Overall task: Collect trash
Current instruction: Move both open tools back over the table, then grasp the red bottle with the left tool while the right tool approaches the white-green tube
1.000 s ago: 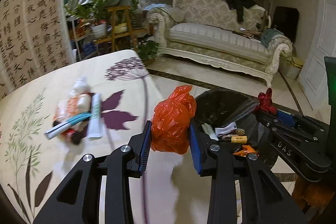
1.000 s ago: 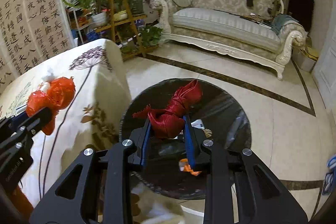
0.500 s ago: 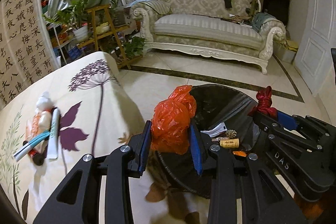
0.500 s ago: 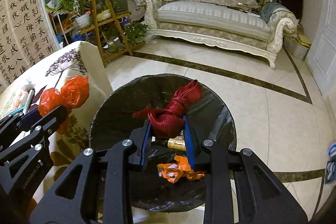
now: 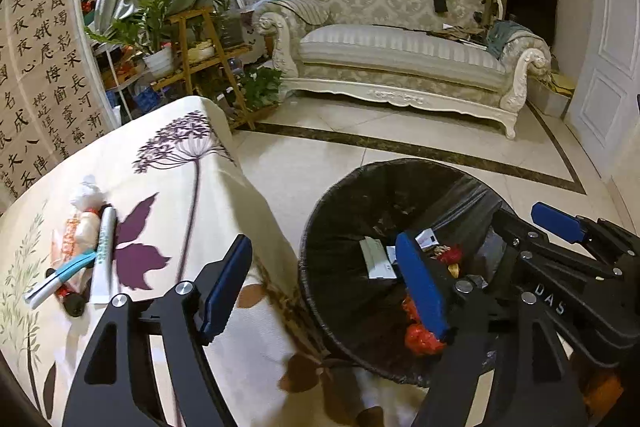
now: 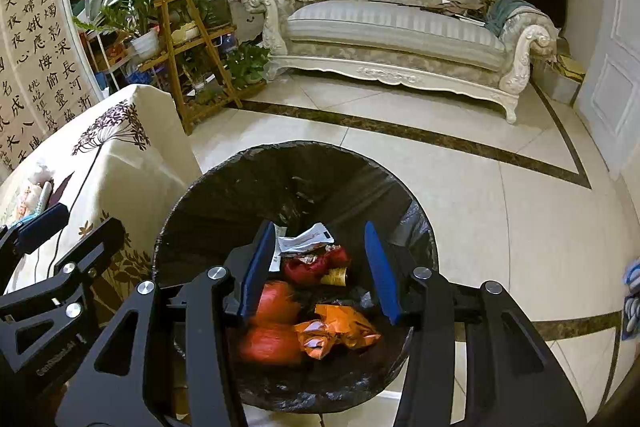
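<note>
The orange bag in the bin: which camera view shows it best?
The right wrist view: the orange bag lies in plain sight, slightly blurred, inside the bin. In the left wrist view only a small patch shows beside a finger of the opening left gripper.

Both bags [image 6: 276, 323] now loose in bin [image 6: 208, 195], hand-held grippers' jaws opening.

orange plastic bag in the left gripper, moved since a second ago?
Yes. The crumpled orange plastic bag has left the left gripper, whose jaws are opening and empty, and dropped into the black-lined trash bin.
</note>
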Action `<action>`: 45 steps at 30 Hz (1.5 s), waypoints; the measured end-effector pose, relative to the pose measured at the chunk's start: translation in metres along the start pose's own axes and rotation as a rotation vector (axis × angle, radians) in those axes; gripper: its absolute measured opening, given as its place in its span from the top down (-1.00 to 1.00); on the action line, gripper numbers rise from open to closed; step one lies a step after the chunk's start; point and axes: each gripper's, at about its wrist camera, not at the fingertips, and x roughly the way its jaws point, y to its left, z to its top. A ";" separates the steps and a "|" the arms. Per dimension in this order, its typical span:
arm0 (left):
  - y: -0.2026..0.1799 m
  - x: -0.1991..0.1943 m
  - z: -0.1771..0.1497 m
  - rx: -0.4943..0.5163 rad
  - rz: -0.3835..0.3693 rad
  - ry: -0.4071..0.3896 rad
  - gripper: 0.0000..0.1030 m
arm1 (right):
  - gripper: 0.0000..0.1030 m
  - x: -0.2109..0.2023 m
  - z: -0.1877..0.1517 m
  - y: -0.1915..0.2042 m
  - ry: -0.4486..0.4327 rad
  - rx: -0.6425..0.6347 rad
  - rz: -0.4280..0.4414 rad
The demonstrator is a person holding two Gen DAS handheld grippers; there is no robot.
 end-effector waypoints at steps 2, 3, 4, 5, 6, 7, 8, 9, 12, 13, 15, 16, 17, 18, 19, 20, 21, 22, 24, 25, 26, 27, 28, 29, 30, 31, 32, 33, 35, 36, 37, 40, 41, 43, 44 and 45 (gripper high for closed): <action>0.007 -0.004 -0.001 -0.004 0.014 -0.006 -0.43 | 0.10 -0.002 0.002 0.004 -0.004 -0.003 0.007; 0.012 -0.008 -0.002 -0.009 0.024 -0.010 -0.43 | 0.10 -0.004 0.001 0.007 -0.006 -0.004 0.013; 0.016 -0.010 -0.001 -0.014 0.028 -0.012 -0.44 | 0.10 -0.005 0.001 0.009 -0.008 -0.006 0.018; 0.020 -0.012 -0.002 -0.019 0.033 -0.014 -0.44 | 0.09 -0.006 0.001 0.013 -0.008 -0.009 0.027; 0.026 -0.016 -0.004 -0.029 0.041 -0.016 -0.44 | 0.09 -0.007 0.002 0.017 -0.008 -0.013 0.033; 0.030 -0.019 -0.005 -0.036 0.049 -0.016 -0.44 | 0.09 -0.007 0.002 0.020 -0.008 -0.017 0.040; 0.036 -0.023 -0.007 -0.046 0.058 -0.016 -0.44 | 0.09 -0.008 0.002 0.025 -0.007 -0.022 0.046; 0.041 -0.026 -0.008 -0.055 0.065 -0.017 -0.44 | 0.09 -0.008 0.002 0.030 -0.006 -0.031 0.056; 0.059 -0.034 -0.012 -0.082 0.089 -0.022 -0.44 | 0.09 -0.009 0.001 0.048 -0.003 -0.059 0.083; 0.064 -0.037 -0.014 -0.089 0.099 -0.023 -0.44 | 0.09 -0.010 0.001 0.054 -0.002 -0.068 0.092; 0.077 -0.041 -0.018 -0.112 0.122 -0.022 -0.46 | 0.09 -0.011 -0.001 0.069 0.002 -0.092 0.114; 0.082 -0.042 -0.020 -0.121 0.129 -0.018 -0.46 | 0.09 -0.011 -0.002 0.076 0.005 -0.102 0.123; 0.088 -0.042 -0.022 -0.131 0.140 -0.015 -0.46 | 0.09 -0.011 -0.002 0.080 0.006 -0.109 0.130; 0.097 -0.042 -0.025 -0.144 0.156 -0.009 -0.46 | 0.09 -0.012 -0.003 0.088 0.009 -0.122 0.142; 0.103 -0.041 -0.027 -0.154 0.168 -0.004 -0.46 | 0.09 -0.012 -0.004 0.095 0.010 -0.134 0.152; 0.108 -0.041 -0.029 -0.164 0.179 0.000 -0.46 | 0.09 -0.013 -0.006 0.100 0.011 -0.143 0.158; 0.113 -0.041 -0.032 -0.175 0.187 0.004 -0.46 | 0.09 -0.015 -0.007 0.108 0.011 -0.155 0.168; 0.120 -0.041 -0.034 -0.194 0.199 0.011 -0.46 | 0.09 -0.015 -0.007 0.112 0.012 -0.163 0.175; 0.130 -0.042 -0.038 -0.225 0.212 0.021 -0.46 | 0.09 -0.017 -0.008 0.123 0.013 -0.180 0.190; 0.136 -0.042 -0.040 -0.243 0.220 0.026 -0.46 | 0.09 -0.017 -0.009 0.130 0.014 -0.190 0.198; 0.140 -0.043 -0.043 -0.255 0.228 0.031 -0.46 | 0.09 -0.018 -0.009 0.132 0.015 -0.195 0.202; 0.143 -0.042 -0.045 -0.264 0.235 0.035 -0.46 | 0.09 -0.018 -0.009 0.138 0.017 -0.203 0.210; 0.149 -0.042 -0.048 -0.275 0.245 0.041 -0.46 | 0.09 -0.017 -0.009 0.141 0.019 -0.210 0.216; 0.151 -0.041 -0.049 -0.280 0.251 0.045 -0.46 | 0.09 -0.017 -0.009 0.145 0.021 -0.216 0.221; 0.155 -0.040 -0.051 -0.287 0.258 0.053 -0.46 | 0.09 -0.016 -0.009 0.149 0.023 -0.224 0.228; 0.158 -0.039 -0.052 -0.292 0.262 0.058 -0.46 | 0.09 -0.015 -0.010 0.152 0.025 -0.229 0.232; 0.161 -0.038 -0.052 -0.298 0.266 0.062 -0.46 | 0.09 -0.014 -0.010 0.156 0.028 -0.234 0.240; 0.165 -0.036 -0.052 -0.307 0.271 0.068 -0.46 | 0.09 -0.015 -0.010 0.157 0.028 -0.237 0.245; 0.169 -0.033 -0.049 -0.315 0.279 0.073 -0.46 | 0.09 -0.014 -0.010 0.162 0.029 -0.243 0.254; 0.171 -0.032 -0.049 -0.316 0.283 0.075 -0.46 | 0.09 -0.014 -0.010 0.165 0.029 -0.246 0.260; 0.173 -0.029 -0.047 -0.318 0.287 0.079 -0.46 | 0.09 -0.013 -0.009 0.167 0.030 -0.248 0.264; 0.179 -0.020 -0.042 -0.325 0.291 0.095 -0.46 | 0.09 -0.011 -0.007 0.174 0.032 -0.253 0.273; 0.181 -0.018 -0.041 -0.329 0.293 0.101 -0.46 | 0.09 -0.010 -0.006 0.175 0.032 -0.254 0.276; 0.187 -0.012 -0.040 -0.337 0.293 0.121 -0.46 | 0.09 -0.010 -0.005 0.177 0.034 -0.255 0.283; 0.189 -0.010 -0.040 -0.344 0.290 0.131 -0.46 | 0.09 -0.009 -0.005 0.177 0.034 -0.256 0.285; 0.192 -0.008 -0.041 -0.357 0.281 0.143 -0.46 | 0.09 -0.009 -0.005 0.179 0.035 -0.257 0.287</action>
